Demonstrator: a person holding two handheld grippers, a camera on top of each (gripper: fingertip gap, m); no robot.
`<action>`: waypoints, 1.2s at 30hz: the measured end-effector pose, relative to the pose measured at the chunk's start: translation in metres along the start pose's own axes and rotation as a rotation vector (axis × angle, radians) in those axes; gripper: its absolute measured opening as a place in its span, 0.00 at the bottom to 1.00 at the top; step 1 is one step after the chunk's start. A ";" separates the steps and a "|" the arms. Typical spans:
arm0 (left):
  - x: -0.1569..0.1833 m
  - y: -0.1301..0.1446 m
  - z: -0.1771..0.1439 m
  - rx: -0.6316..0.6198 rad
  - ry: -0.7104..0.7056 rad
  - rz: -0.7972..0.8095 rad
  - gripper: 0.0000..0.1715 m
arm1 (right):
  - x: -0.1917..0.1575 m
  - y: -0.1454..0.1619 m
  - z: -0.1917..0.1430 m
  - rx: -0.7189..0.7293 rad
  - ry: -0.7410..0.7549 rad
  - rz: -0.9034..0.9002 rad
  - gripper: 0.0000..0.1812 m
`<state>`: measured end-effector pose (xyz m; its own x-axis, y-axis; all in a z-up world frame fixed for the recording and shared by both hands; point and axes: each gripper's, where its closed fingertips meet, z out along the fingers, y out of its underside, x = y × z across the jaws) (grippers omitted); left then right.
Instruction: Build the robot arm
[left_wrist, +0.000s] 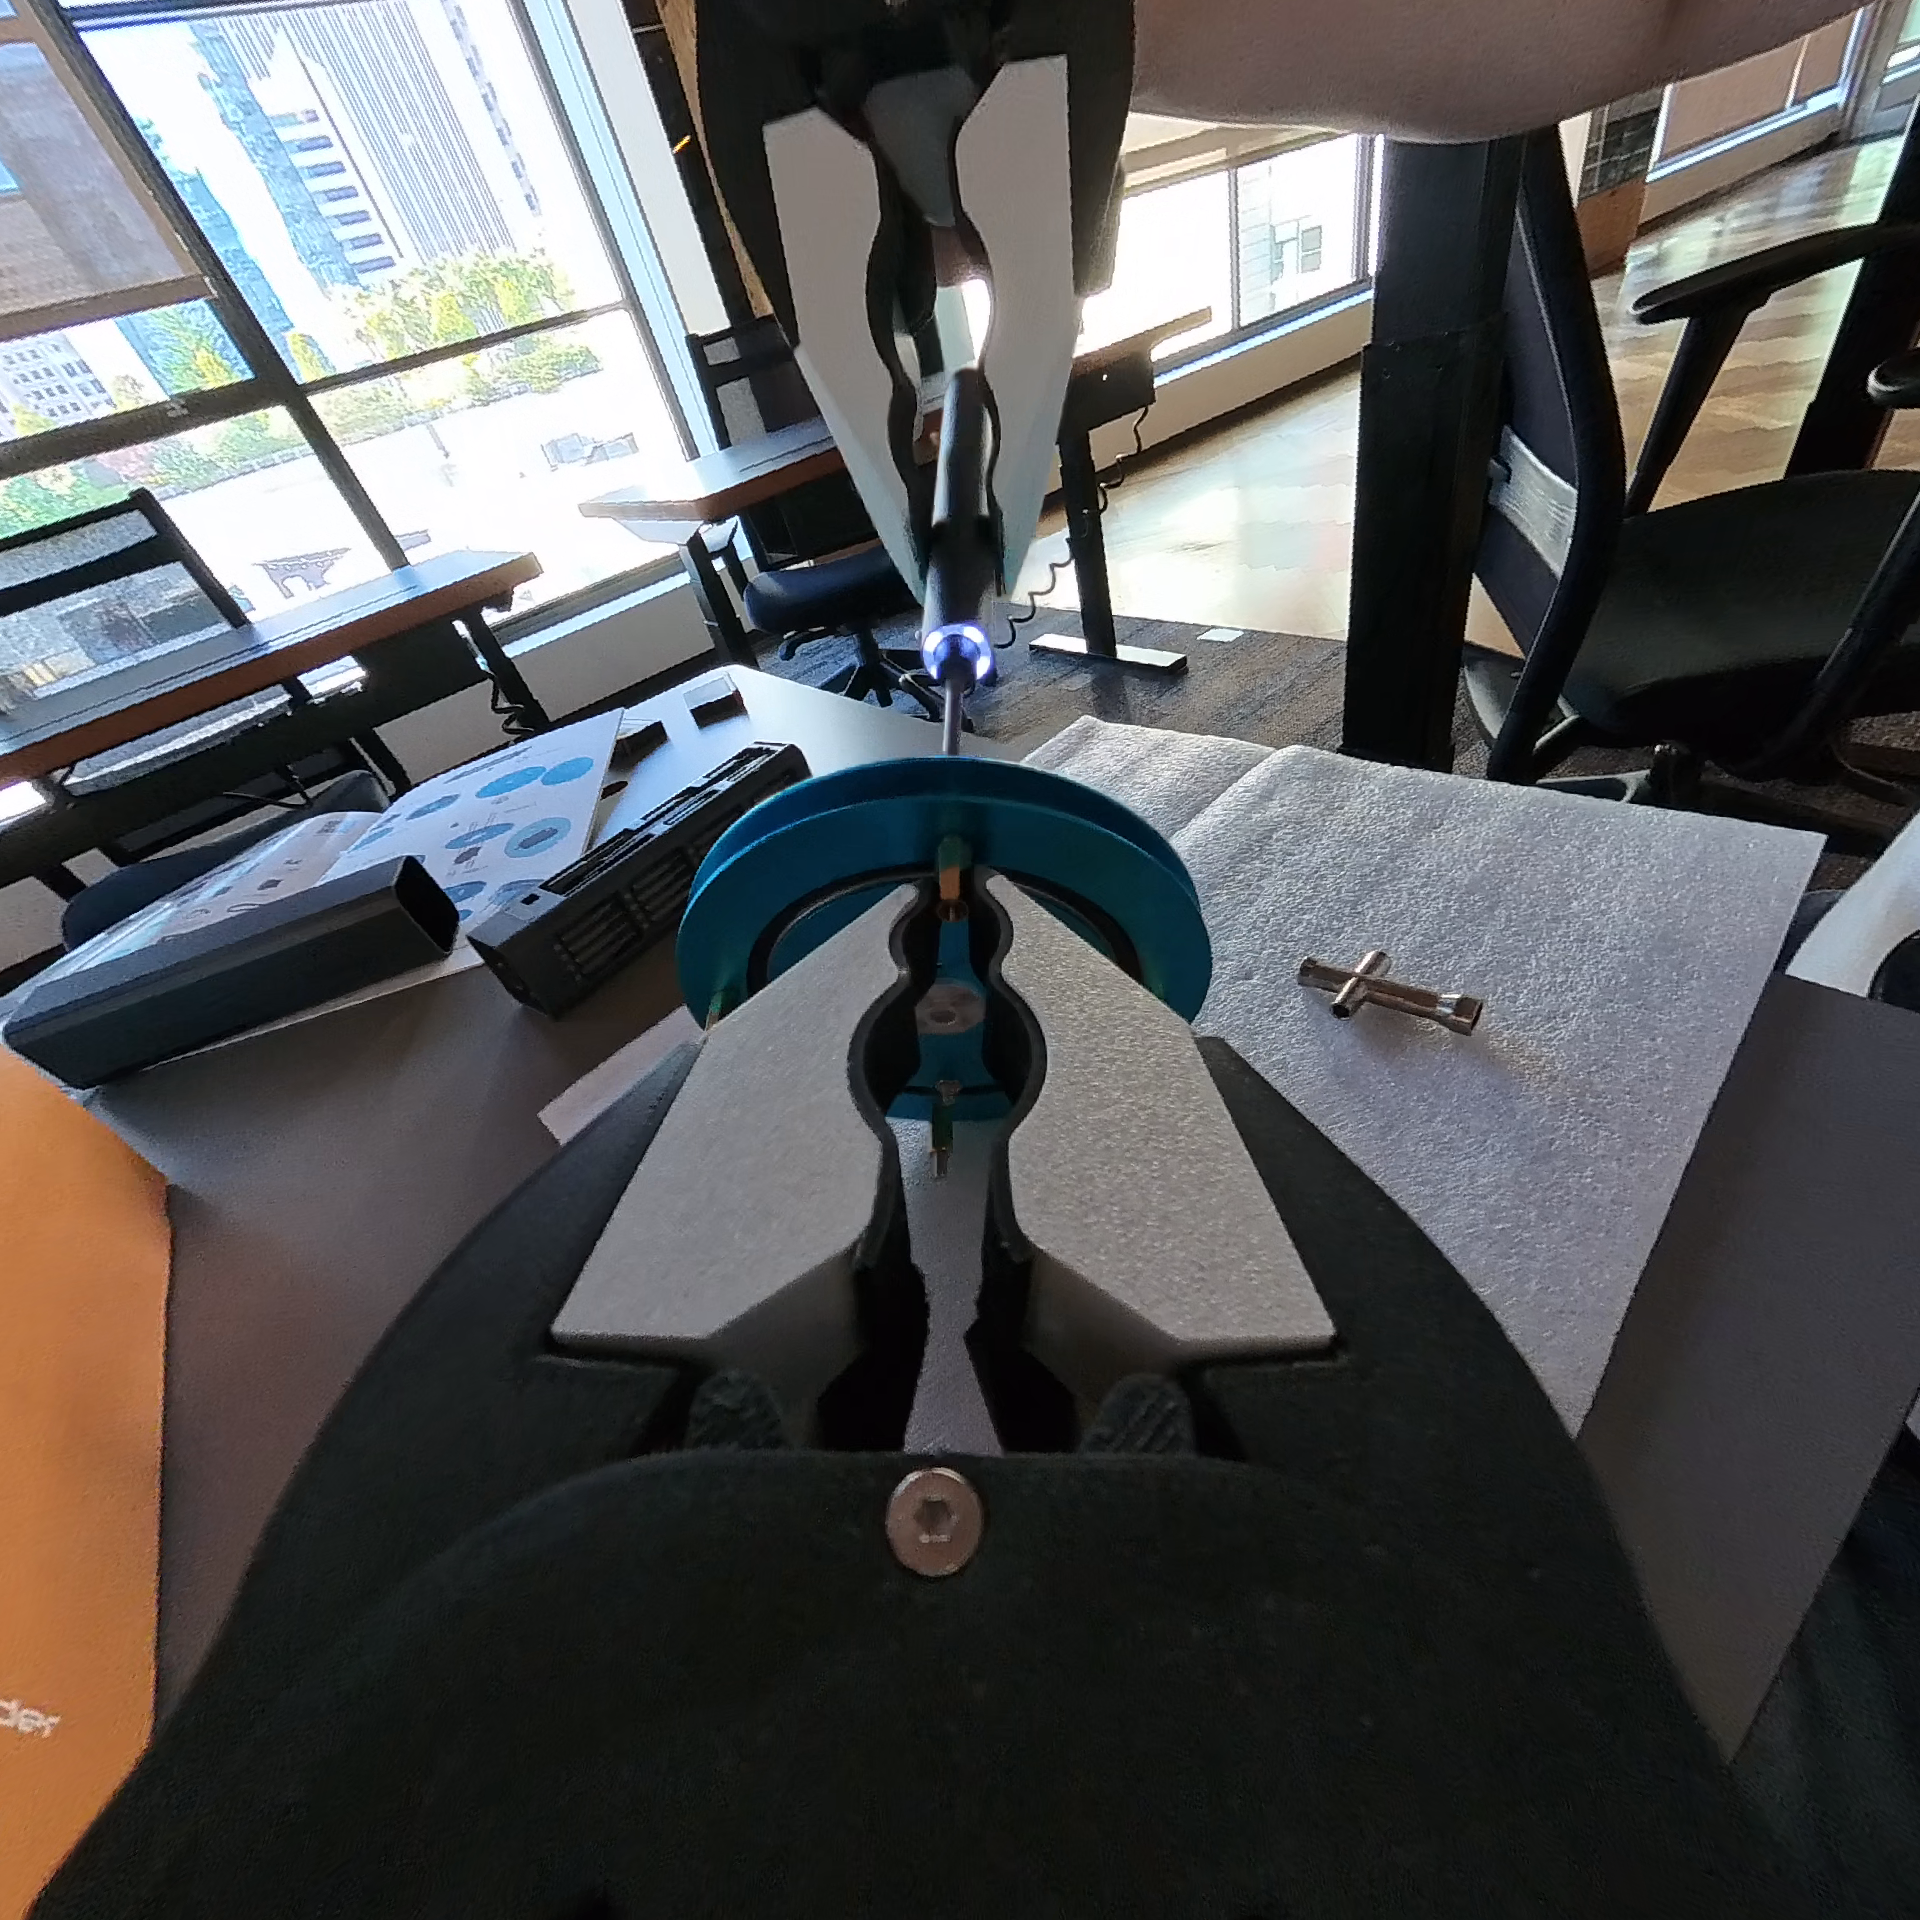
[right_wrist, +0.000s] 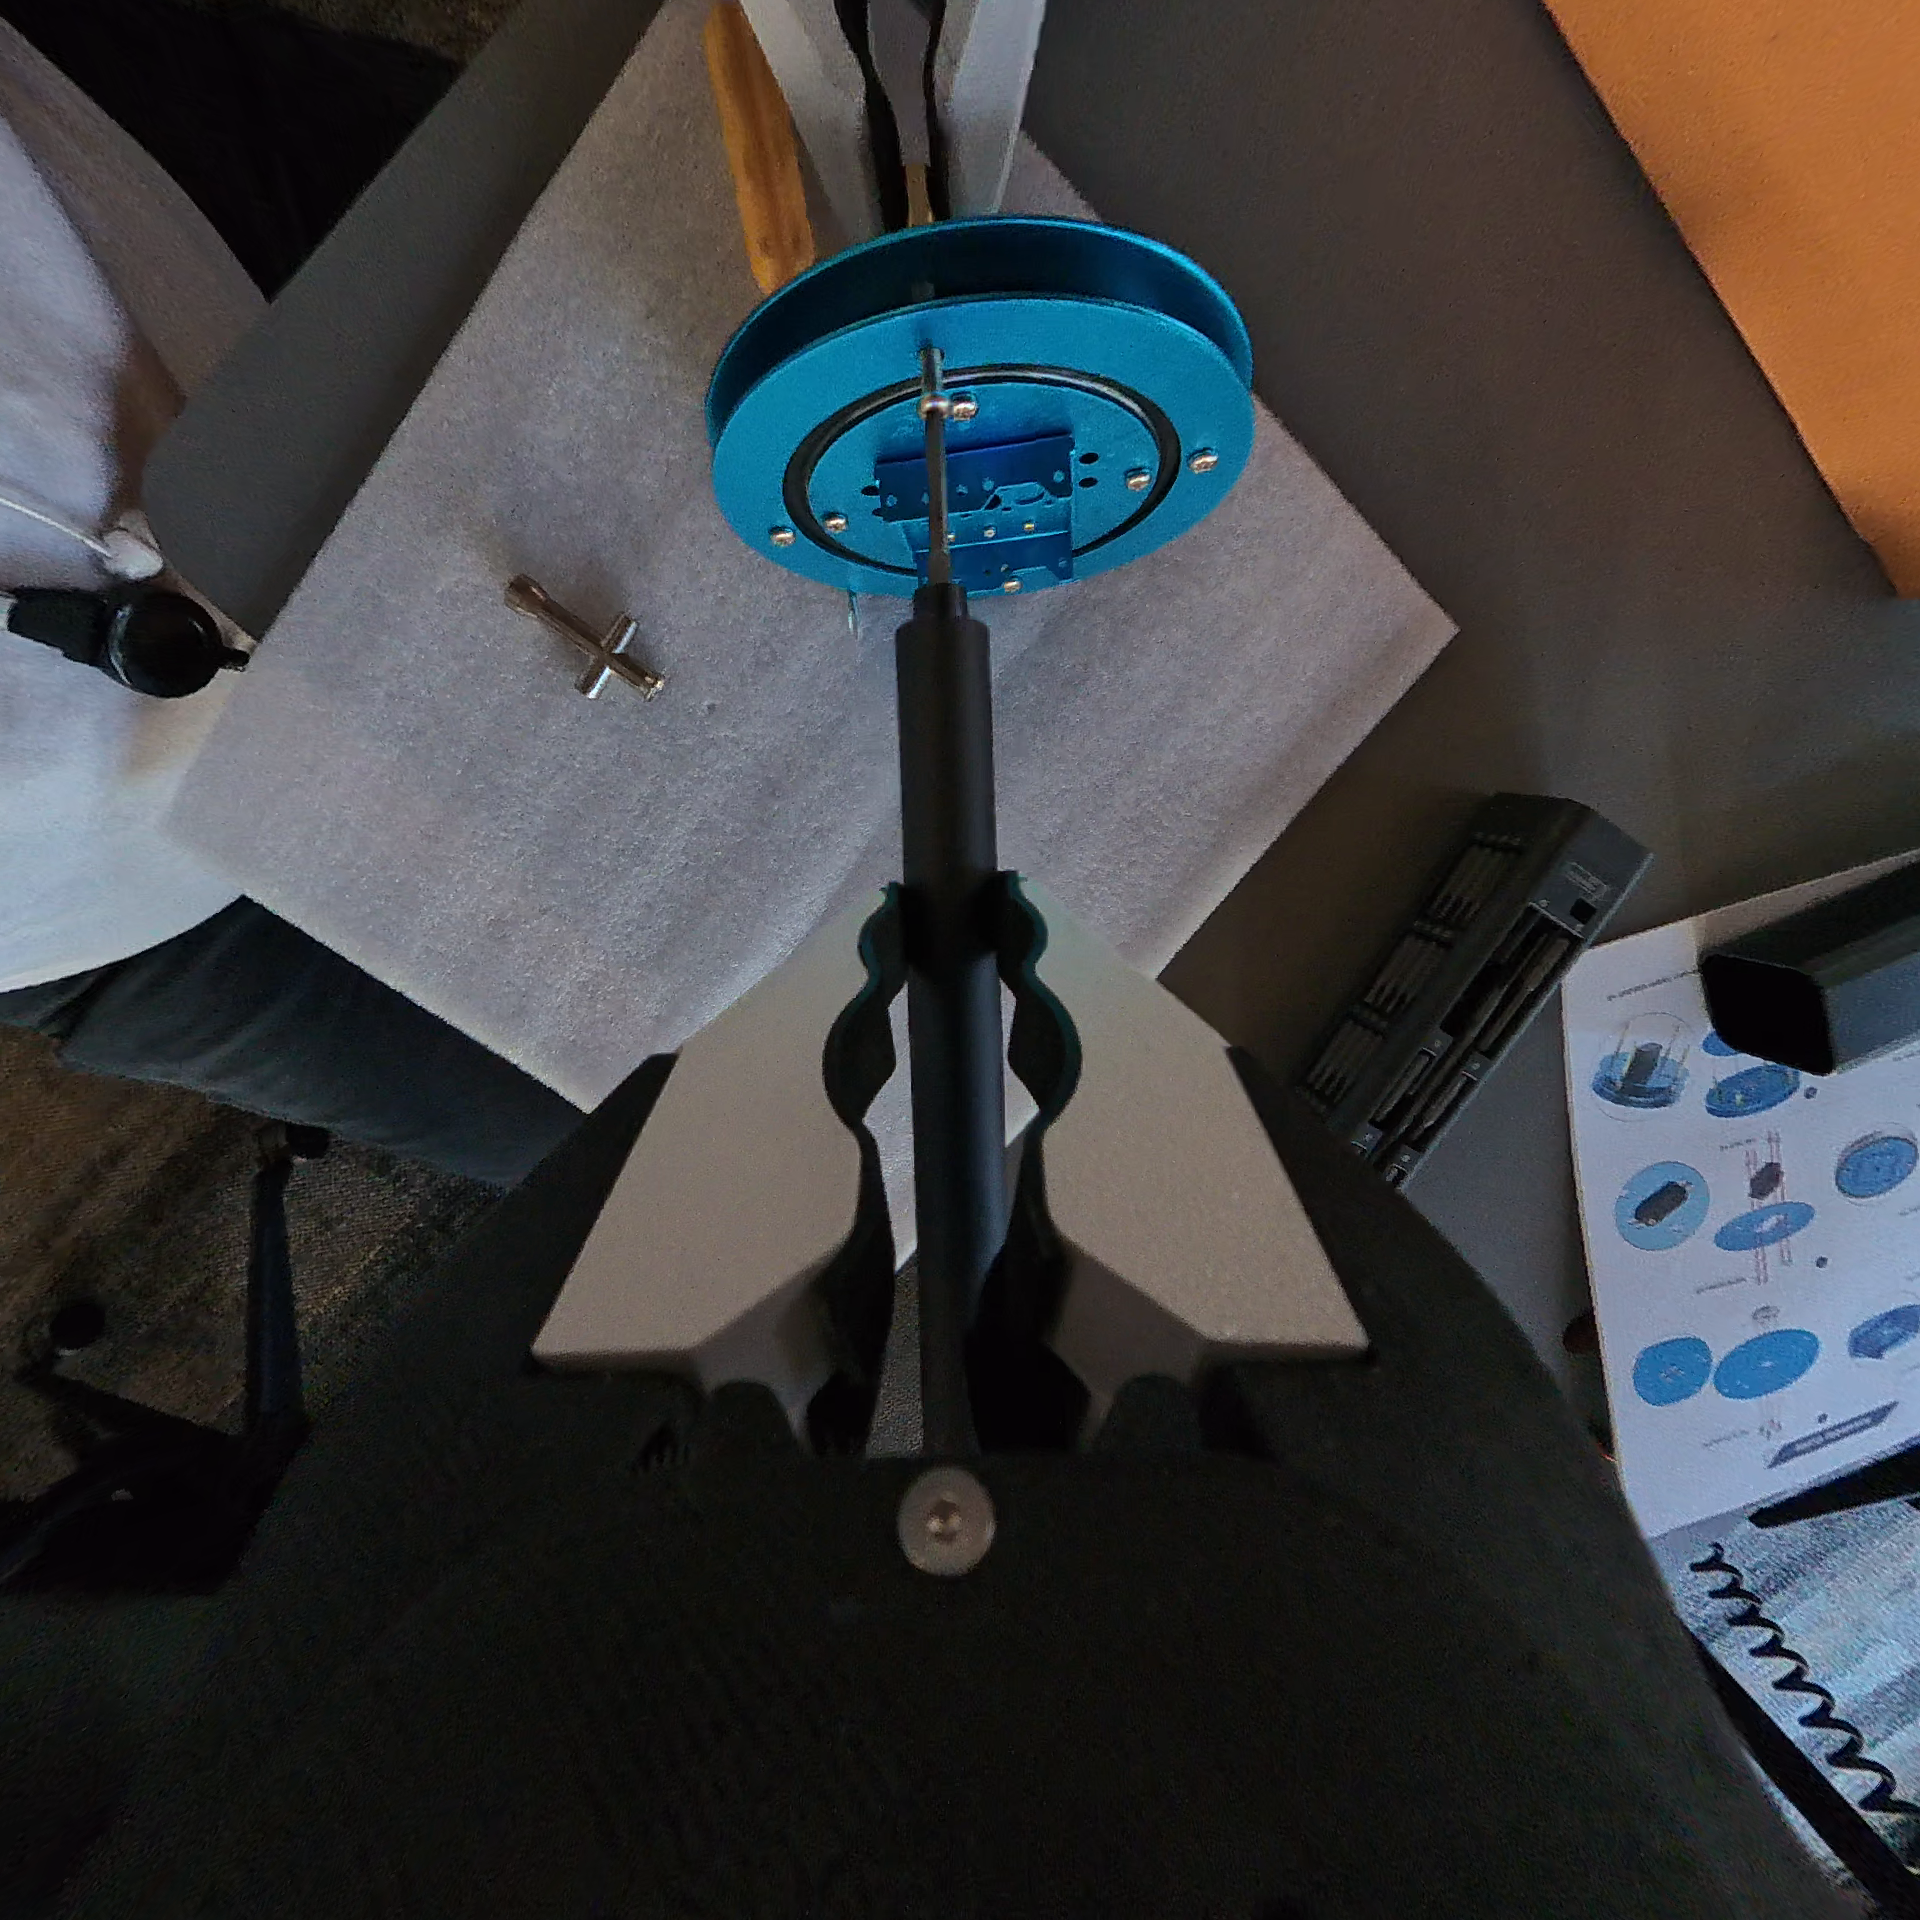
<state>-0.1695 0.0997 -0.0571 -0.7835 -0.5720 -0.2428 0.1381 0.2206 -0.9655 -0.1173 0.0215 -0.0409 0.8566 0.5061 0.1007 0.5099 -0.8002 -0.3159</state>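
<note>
A blue metal disc assembly (left_wrist: 727, 914), two round plates joined by small posts, is held above a white foam sheet (left_wrist: 1455, 987). My left gripper (left_wrist: 951, 904) is shut on it, fingers reaching in between the plates. My right gripper (right_wrist: 951, 894) is shut on a black electric screwdriver (right_wrist: 940, 748). The screwdriver's bit rests on a screw near the rim of the disc's face (right_wrist: 1195, 395). In the left wrist view the right gripper (left_wrist: 961, 582) comes down from above with the screwdriver (left_wrist: 956, 488), its light ring glowing blue. The left gripper (right_wrist: 920, 156) shows behind the disc in the right wrist view.
A cross-shaped metal wrench (left_wrist: 1387, 997) (right_wrist: 592, 649) lies on the foam. A black bit case (left_wrist: 644, 883) (right_wrist: 1455, 987), a printed sheet (left_wrist: 520, 800) (right_wrist: 1745, 1195) and a dark sleeve box (left_wrist: 229, 956) lie on the grey table. An orange sheet (left_wrist: 73, 1351) lies at the table's edge. Office chairs stand around. There is about 11 centimetres between the tips of the two grippers. Between my left fingertips and the cross-shaped metal wrench (left_wrist: 1387, 997) there is roughly 12 centimetres.
</note>
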 end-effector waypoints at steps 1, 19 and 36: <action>-0.001 0.000 0.000 -0.004 -0.003 0.002 0.02 | 0.000 0.000 -0.001 0.001 0.004 -0.001 0.08; 0.001 -0.003 0.008 -0.015 0.005 0.002 0.02 | -0.006 0.004 0.019 -0.064 0.000 -0.053 0.00; -0.010 0.003 -0.002 -0.039 -0.042 -0.076 0.03 | 0.010 0.076 0.082 0.208 -0.076 0.296 0.04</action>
<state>-0.1626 0.1080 -0.0568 -0.7647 -0.6206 -0.1733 0.0547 0.2055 -0.9771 -0.0766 -0.0078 -0.1413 0.9522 0.2914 -0.0917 0.2073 -0.8369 -0.5067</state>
